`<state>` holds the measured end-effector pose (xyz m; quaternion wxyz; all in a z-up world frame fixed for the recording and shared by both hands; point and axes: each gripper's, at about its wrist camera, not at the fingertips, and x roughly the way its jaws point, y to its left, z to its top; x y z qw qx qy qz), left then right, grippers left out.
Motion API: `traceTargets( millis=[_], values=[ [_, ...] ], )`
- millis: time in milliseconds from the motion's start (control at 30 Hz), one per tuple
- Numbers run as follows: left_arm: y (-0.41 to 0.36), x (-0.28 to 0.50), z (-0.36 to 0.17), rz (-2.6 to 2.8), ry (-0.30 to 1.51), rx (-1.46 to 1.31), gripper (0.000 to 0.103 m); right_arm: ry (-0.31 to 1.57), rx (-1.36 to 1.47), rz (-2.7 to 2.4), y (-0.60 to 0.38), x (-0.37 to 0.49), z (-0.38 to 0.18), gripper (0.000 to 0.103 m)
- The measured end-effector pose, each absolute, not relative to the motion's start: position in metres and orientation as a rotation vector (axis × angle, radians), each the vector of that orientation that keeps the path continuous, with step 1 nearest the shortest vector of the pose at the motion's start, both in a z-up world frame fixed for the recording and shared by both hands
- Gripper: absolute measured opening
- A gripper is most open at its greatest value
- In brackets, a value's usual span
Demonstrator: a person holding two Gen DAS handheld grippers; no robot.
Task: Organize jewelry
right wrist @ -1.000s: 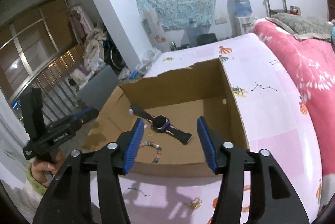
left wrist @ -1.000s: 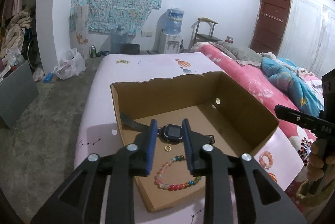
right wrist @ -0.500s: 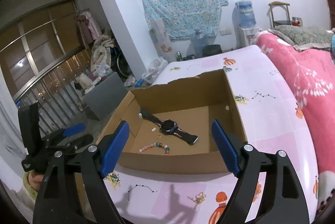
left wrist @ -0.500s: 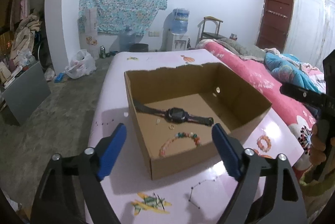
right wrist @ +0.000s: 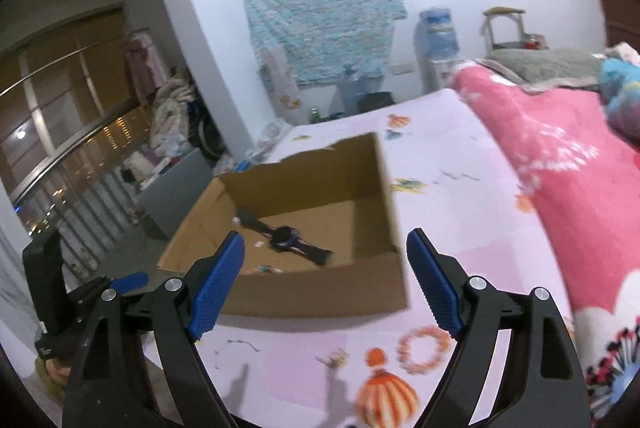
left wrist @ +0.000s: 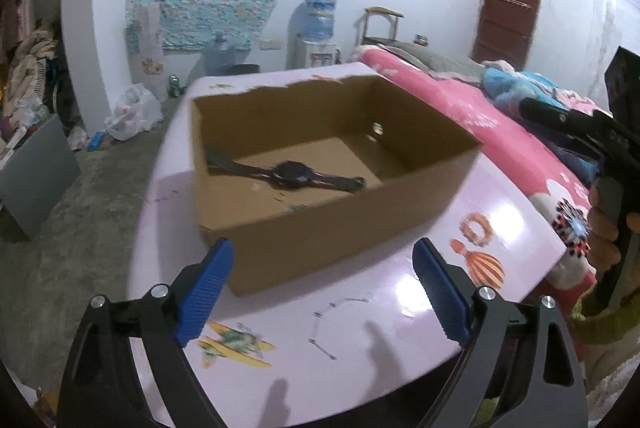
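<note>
On a pale pink printed tabletop (left wrist: 472, 228), an open brown cardboard box (left wrist: 328, 244) is seen standing toward the far left corner, with a dark wristwatch (left wrist: 294, 173) already laid across its floor, the strap's long axis running left to right, and a few small pieces blurred beside it. Outside the box, just off its near right corner and close to the table's right edge, a small ring-shaped bracelet of orange and pink beads (right wrist: 424, 348) is left lying flat on the cloth. The left gripper (left wrist: 320, 292) is held before the box's near wall, its blue-padded jaws opening wide with nothing between them. The right gripper (right wrist: 324, 286) is likewise shown with jaws spread and empty. The bracelet is judged to lie nearer the right gripper, just below and beside its right pad, so a short drop toward the near edge would be called for.
</note>
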<state>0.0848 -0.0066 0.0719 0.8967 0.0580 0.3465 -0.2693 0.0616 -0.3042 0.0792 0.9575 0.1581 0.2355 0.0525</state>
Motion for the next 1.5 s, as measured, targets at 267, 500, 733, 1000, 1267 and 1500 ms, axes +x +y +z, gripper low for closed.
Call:
traceTargets(
  millis=[267,500,733,1000,1267,1500],
  values=[
    [-0.045,0.070,0.038,-0.645,0.753,0.194,0.089,0.619,0.371,0.054,-0.323,0.046,0.037,0.067],
    [-0.084,0.072,0.017,-0.728,0.742,0.297,0.074,0.737,0.371,0.092,-0.305,0.048,0.001,0.034],
    [-0.119,0.080,-0.004,-0.822,0.756,0.404,0.044,0.831,0.421,0.139,-0.295,0.056,-0.027,0.025],
    [-0.148,0.091,-0.027,-0.889,0.794,0.544,0.034,0.876,0.415,0.158,-0.290,0.060,-0.038,0.025],
    [-0.156,0.103,-0.031,-0.954,0.841,0.531,0.020,0.888,0.448,0.151,-0.300,0.065,-0.042,0.027],
    [-0.153,0.100,-0.028,-0.992,0.838,0.509,0.000,0.893,0.452,0.148,-0.305,0.063,-0.045,0.027]
  ],
)
